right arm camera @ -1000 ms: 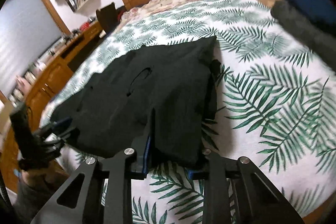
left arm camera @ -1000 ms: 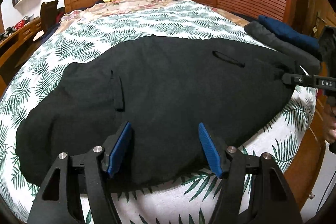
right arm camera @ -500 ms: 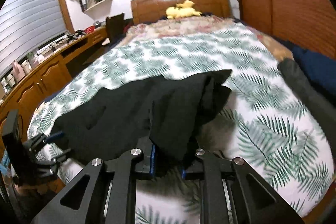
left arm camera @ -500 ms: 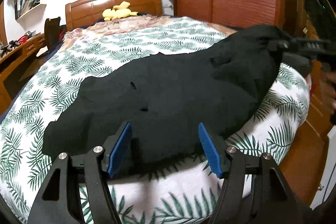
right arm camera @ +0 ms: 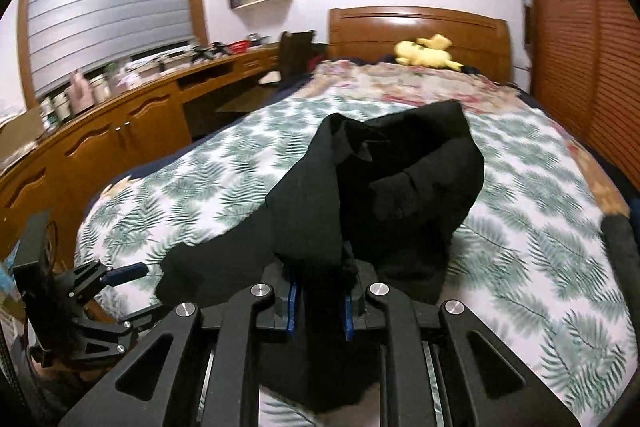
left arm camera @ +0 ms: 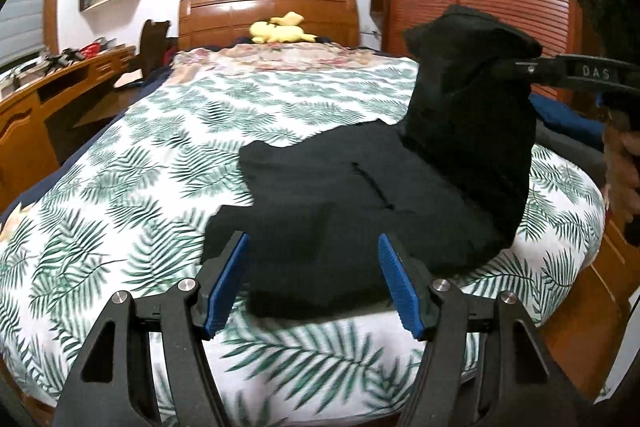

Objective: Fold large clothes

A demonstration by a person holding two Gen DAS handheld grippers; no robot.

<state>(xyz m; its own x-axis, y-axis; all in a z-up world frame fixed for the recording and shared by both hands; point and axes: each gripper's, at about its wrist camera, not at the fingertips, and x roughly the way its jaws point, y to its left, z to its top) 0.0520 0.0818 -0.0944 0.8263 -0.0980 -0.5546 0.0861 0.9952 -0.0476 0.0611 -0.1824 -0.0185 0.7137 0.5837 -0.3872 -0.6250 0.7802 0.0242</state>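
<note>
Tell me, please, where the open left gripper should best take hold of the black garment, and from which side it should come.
Probably the near-left corner of the black garment, which lies flat on the palm-leaf bedspread between the open left gripper fingers. Come from the foot of the bed, low and forward, so the edge slides between the pads. The right gripper holds the opposite end lifted, so this corner is the free one.

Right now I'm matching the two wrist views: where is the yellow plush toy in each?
Left wrist: yellow plush toy upper centre, against the wooden headboard.
Right wrist: the toy upper right of centre, same spot.
Shared landmark: the headboard behind it.
</note>
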